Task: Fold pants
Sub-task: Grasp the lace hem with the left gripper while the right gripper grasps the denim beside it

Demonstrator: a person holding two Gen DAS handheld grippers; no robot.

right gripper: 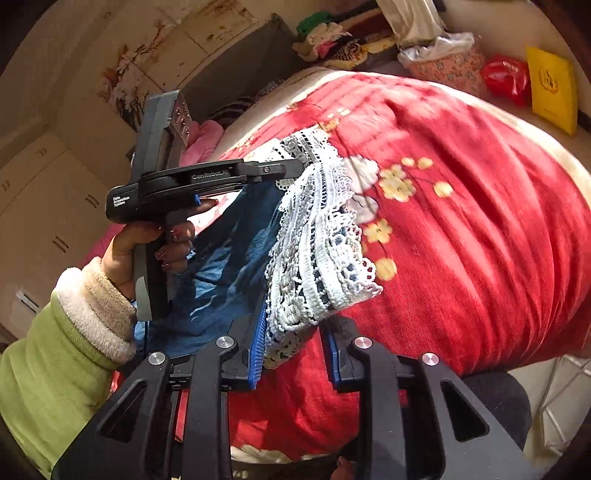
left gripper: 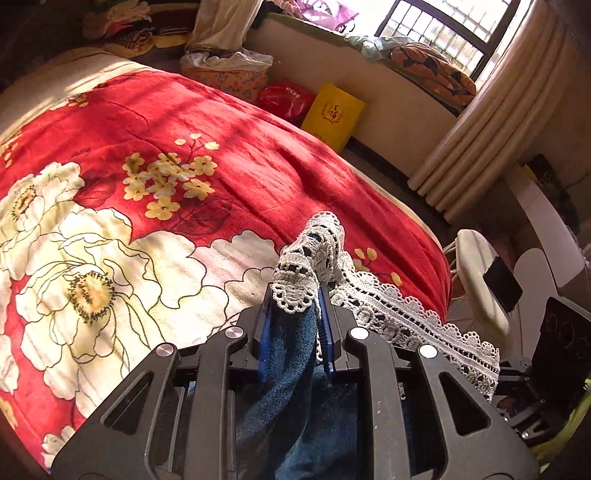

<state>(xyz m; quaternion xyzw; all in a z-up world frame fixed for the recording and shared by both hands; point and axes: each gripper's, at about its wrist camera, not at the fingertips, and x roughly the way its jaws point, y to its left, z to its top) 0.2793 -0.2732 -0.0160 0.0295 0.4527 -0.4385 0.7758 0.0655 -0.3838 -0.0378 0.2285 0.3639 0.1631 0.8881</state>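
A: Where are the pants (left gripper: 295, 373)?
B: Pinched between the left gripper (left gripper: 293, 317) pads at the lace hem (left gripper: 314, 254); the right gripper (right gripper: 295, 347) is half-closed, lace against one pad; soft, droopy denim, so grip the hem corners

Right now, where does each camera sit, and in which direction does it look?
Left wrist: on the left claw, facing across the red floral blanket toward the window; only its own fingers show, clamping the lace-hemmed jeans.
Right wrist: on the right claw, facing the left claw, the hand and green sleeve.
Shared: jeans, blanket, yellow bag.
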